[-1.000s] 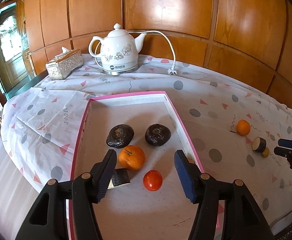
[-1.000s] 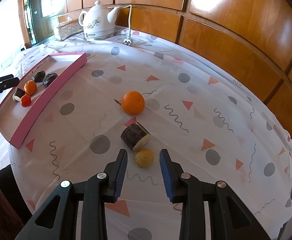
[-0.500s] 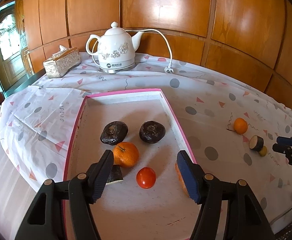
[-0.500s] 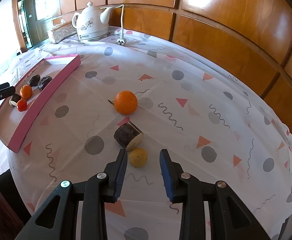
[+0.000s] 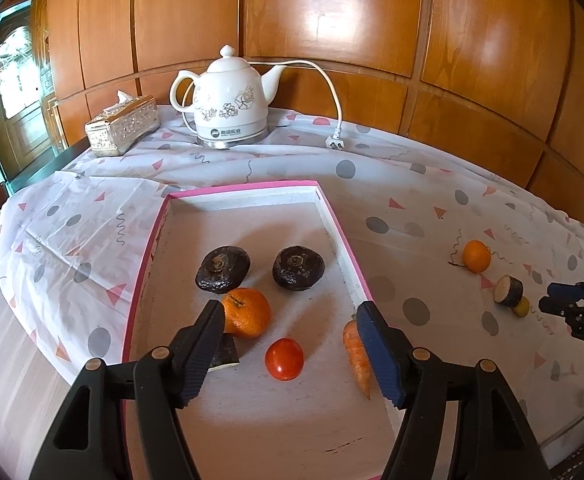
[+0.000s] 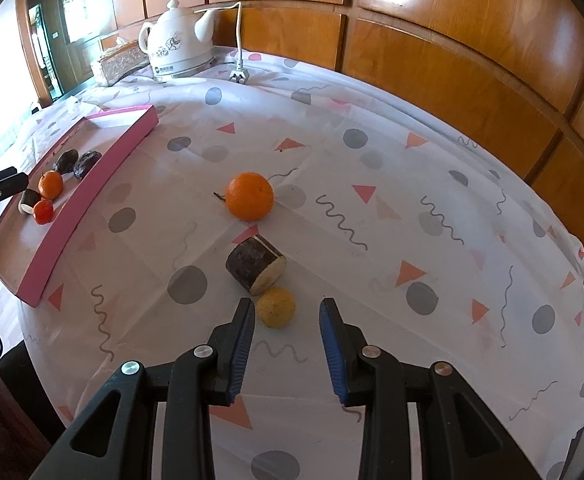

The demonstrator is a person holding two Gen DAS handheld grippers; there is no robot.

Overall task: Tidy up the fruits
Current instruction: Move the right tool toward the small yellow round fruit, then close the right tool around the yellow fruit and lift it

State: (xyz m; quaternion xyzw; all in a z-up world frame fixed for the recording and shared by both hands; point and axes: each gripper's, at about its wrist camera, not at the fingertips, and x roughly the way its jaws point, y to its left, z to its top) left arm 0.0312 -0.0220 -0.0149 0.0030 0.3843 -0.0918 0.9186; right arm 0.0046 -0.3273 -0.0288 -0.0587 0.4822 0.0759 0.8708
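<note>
Left gripper (image 5: pixel 292 344) above pink tray (image 5: pixel 333 216), jaws opening; carrot (image 5: pixel 356 354) against the right pad, apparently just released, no longer clamped. Right gripper (image 6: pixel 286 336) low over the tablecloth (image 6: pixel 411 200), fingers narrowly apart, empty, small yellow fruit (image 6: pixel 276 307) just ahead between the tips. Risks: carrot dragged along on withdrawal; yellow fruit nudged against the cut stem piece (image 6: pixel 256 266) and rolling off. Loose orange (image 6: pixel 250 196) beyond. Wrinkled patterned cloth, wood-panelled walls, white kettle (image 5: pixel 230 110).

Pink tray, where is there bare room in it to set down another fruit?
Free: the far end of the pink tray, beyond the two dark fruits, and the near end behind the tomato. Crowded: the middle, around the orange and carrot.
</note>
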